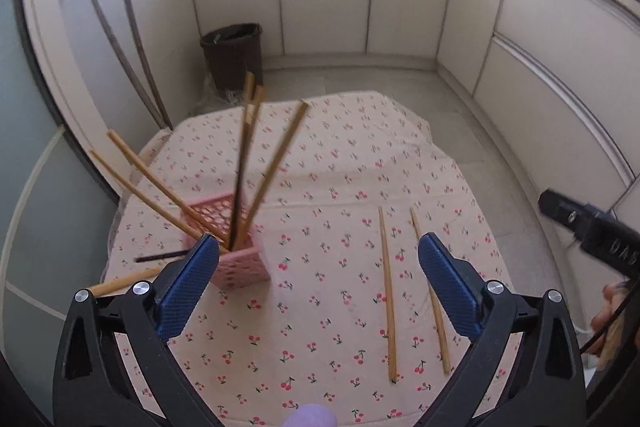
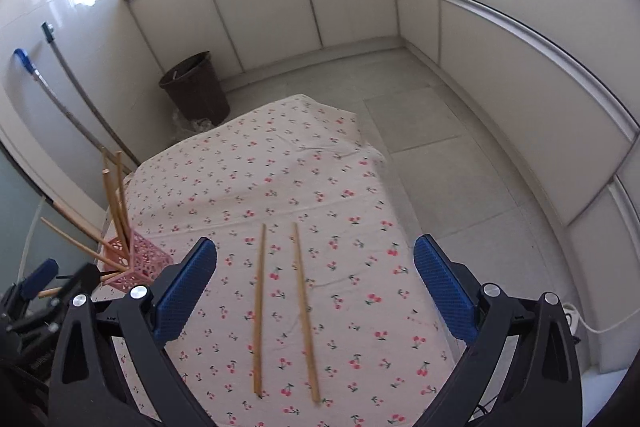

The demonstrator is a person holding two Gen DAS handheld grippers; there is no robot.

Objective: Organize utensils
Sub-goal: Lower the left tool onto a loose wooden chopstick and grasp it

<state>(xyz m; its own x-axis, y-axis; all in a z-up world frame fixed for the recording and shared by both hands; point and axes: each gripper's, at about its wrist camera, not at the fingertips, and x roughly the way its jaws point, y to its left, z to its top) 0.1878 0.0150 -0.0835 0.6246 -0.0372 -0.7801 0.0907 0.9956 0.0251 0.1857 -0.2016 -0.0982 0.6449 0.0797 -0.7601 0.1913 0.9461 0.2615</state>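
A pink perforated holder [image 1: 236, 251] stands on the cherry-print tablecloth [image 1: 340, 187] with several wooden chopsticks [image 1: 276, 163] sticking out of it; it also shows in the right wrist view [image 2: 138, 261]. Two wooden chopsticks lie flat on the cloth, one on the left [image 1: 388, 291] [image 2: 259, 307] and one on the right [image 1: 432, 295] [image 2: 306, 311]. My left gripper [image 1: 318, 251] is open and empty, its left finger just in front of the holder. My right gripper [image 2: 314, 259] is open and empty above the two loose chopsticks.
A wooden chopstick [image 1: 124, 281] and a dark one [image 1: 160, 257] lie left of the holder. A brown waste bin [image 1: 234, 55] stands on the floor beyond the table. Two mop handles [image 1: 136, 39] lean on the left wall. White cabinets [image 2: 520, 87] line the back and right.
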